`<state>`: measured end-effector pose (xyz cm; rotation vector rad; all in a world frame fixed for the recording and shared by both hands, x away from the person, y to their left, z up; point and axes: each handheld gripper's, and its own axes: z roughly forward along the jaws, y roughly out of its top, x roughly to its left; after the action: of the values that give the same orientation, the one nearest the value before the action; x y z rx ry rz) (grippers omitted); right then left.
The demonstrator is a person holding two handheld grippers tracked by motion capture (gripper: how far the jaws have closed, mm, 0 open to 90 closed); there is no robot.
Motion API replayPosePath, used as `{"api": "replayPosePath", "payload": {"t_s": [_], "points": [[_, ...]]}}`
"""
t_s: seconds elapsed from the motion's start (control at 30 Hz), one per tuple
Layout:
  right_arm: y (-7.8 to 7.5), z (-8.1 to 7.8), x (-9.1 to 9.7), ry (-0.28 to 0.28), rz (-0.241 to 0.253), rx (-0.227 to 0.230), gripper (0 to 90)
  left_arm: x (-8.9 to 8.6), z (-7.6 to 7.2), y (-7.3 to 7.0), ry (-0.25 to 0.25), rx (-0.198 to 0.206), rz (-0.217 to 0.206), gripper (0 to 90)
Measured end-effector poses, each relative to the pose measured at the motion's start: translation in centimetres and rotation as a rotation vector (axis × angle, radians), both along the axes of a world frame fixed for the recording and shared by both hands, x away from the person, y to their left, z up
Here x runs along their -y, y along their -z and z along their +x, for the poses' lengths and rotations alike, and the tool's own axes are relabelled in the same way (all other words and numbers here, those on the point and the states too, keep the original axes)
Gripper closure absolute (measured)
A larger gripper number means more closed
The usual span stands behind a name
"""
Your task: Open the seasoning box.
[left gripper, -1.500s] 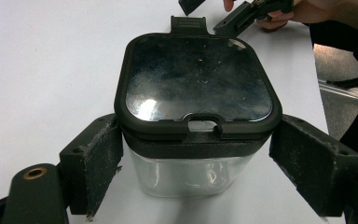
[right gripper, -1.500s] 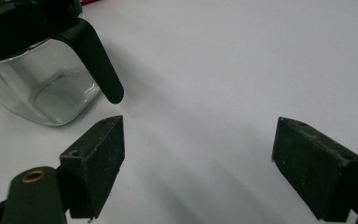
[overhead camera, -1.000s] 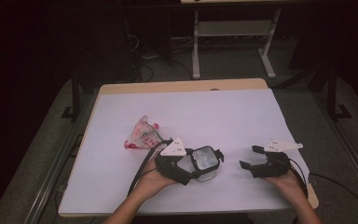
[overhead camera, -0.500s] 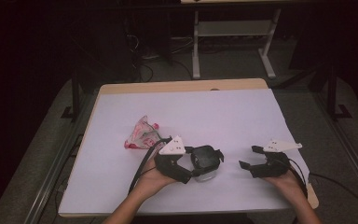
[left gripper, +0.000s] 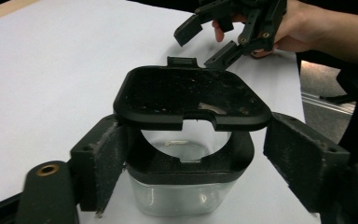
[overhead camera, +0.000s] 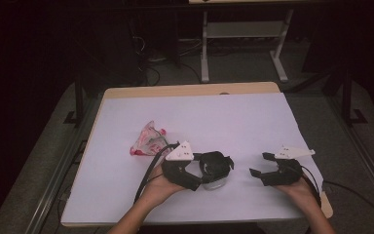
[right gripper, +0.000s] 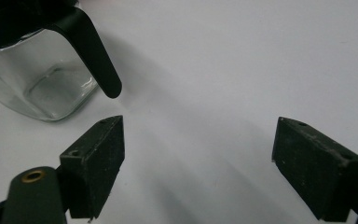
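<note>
Jar (left gripper: 186, 196) lid (left gripper: 191, 95) already flipped up; left gripper (overhead camera: 202, 170) jaws, just closing, straddle the jar, one side touching, other apart. Right gripper (overhead camera: 263, 165) spread, empty, at right.

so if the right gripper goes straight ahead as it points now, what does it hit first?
Probably nothing soon: between the right gripper jaws lies only bare white table. The glass jar sits off to one side of that line, though depth is hard to judge.

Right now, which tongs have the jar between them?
The left tongs: the clear jar with the black flip lid sits between them. The right tongs have bare table between.
</note>
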<state>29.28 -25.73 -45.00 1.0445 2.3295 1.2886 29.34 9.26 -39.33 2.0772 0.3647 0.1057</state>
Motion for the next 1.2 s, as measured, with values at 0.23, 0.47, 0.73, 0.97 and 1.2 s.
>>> {"api": "replayPosePath", "payload": {"t_s": [0.23,0.47,0.73,0.97,1.2], "points": [[0.00,0.01,0.01,-0.001,0.002,0.001,16.5,0.06,-0.23,0.00,0.009,0.011,-0.003,30.2],[0.06,0.03,0.06,-0.001,0.003,0.000,16.5,-0.04,-0.16,-0.13,-0.014,0.020,-0.010,50.3],[0.02,0.02,0.05,-0.001,0.008,0.001,16.5,-0.03,0.14,-0.09,-0.024,0.009,0.007,82.4],[-0.03,-0.07,0.18,0.001,0.008,0.004,16.5,-0.27,0.47,-0.41,0.000,-0.017,-0.001,89.8],[-0.02,-0.07,0.18,0.001,0.008,0.004,16.5,-0.07,0.64,-0.72,0.038,-0.035,-0.008,89.9]]}}
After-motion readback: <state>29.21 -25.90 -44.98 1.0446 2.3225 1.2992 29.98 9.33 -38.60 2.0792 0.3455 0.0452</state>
